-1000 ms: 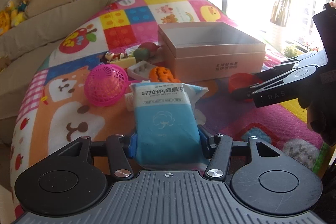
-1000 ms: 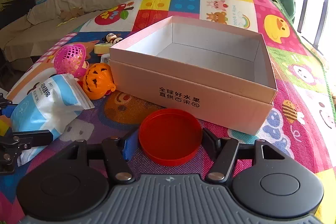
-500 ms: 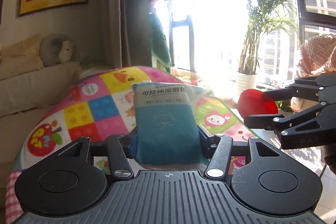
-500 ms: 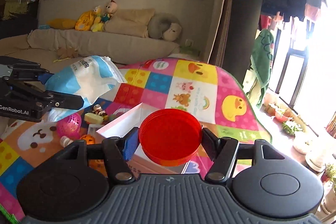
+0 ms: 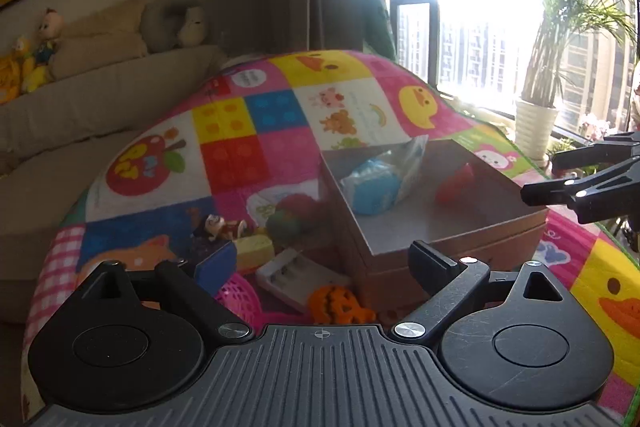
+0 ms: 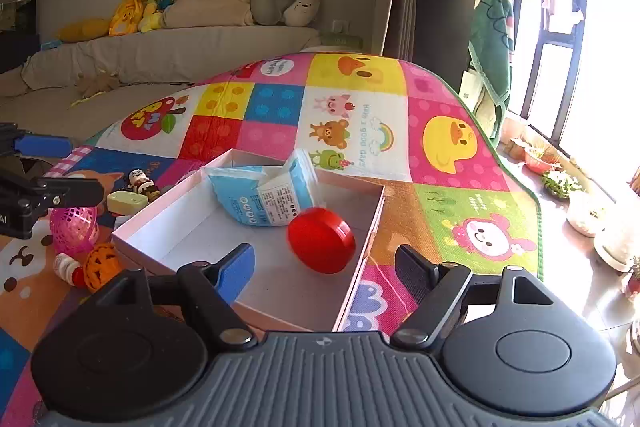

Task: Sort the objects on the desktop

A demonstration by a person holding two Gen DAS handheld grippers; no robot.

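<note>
Inside the box (image 6: 172,223): blue packet (image 6: 264,199) and red lid (image 6: 321,240). Beside the box, still unsorted: pink ball (image 6: 74,229), orange pumpkin (image 6: 102,264), other toys. Left gripper (image 5: 320,263) and right gripper (image 6: 325,265) fingers opening, empty.

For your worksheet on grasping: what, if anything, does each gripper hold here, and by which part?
Nothing. The left gripper and right gripper are opening, empty; the blue packet and red lid are in the box.

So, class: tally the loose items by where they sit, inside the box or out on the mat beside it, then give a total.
Inside the box: 2 (blue pack, red lid)
On the mat: 6 (pink ball, orange pumpkin, yellow block, figurine, white tray, red-green toy)
Total: 8
</note>
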